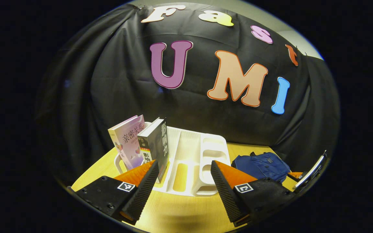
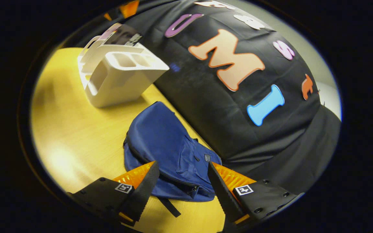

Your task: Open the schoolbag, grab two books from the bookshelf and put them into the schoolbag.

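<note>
We see the left gripper [image 1: 184, 181] hovering over the yellow worktop [image 1: 180, 213], jaws spread wide with nothing between them, pointed at the white bookshelf [image 1: 189, 155]. Two books stand upright in its left end: a pink book [image 1: 126, 142] and, just beside it, a black book [image 1: 155, 145]. The schoolbag [image 1: 261, 165] lies flat on the worktop to the right of the bookshelf.

In the right gripper view, the right gripper [image 2: 183, 184] sits low over the blue schoolbag [image 2: 163, 142], jaws apart on either side of its near edge, gripping nothing. The zipper looks closed. The bookshelf [image 2: 118, 77] stands farther back.
</note>
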